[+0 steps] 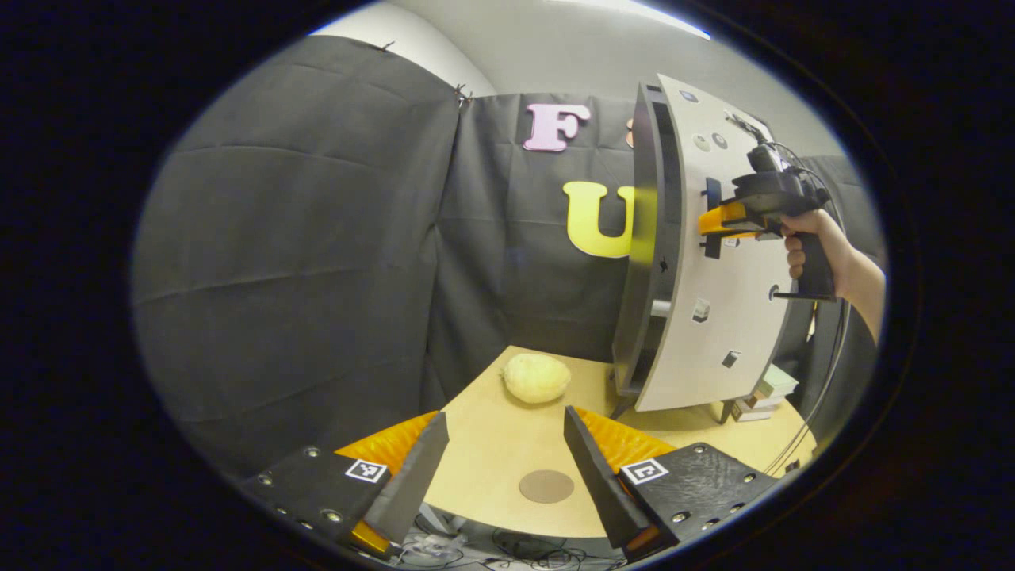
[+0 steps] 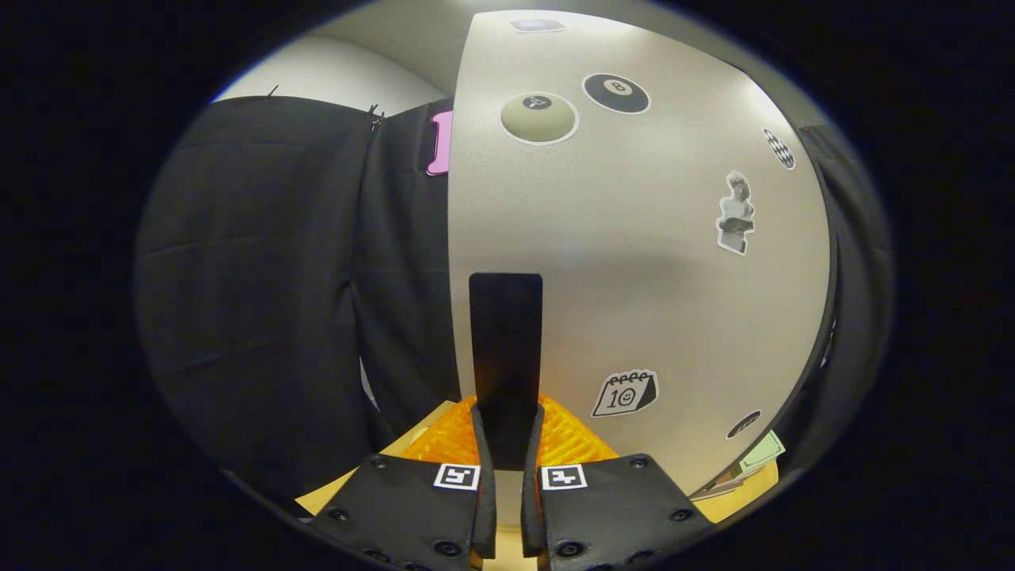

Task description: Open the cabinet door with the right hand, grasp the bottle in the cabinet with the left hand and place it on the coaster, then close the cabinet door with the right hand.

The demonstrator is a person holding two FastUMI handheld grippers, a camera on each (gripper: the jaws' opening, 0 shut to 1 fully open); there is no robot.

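The cabinet (image 1: pixel 646 238) stands on the right of the wooden table (image 1: pixel 484 444), dark-framed with a pale door (image 1: pixel 714 317) covered in stickers. The door stands slightly ajar, a narrow gap showing at its left edge. My right gripper (image 1: pixel 711 224), held by a hand (image 1: pixel 817 246), is at the door's black handle (image 1: pixel 712 198). In the right gripper view my right gripper (image 2: pixel 507 414) is shut on that handle (image 2: pixel 505 341), with the door (image 2: pixel 650 270) close ahead. My left gripper (image 1: pixel 505 414) hangs open and empty over the table's near side, above a round brown coaster (image 1: pixel 545 485).
A pale yellowish lump (image 1: pixel 537 377) lies on the table left of the cabinet's foot. Small stacked boxes (image 1: pixel 765 392) sit at the cabinet's right base. Cables (image 1: pixel 507 547) trail below the table's front edge. Black cloth walls in the back and left.
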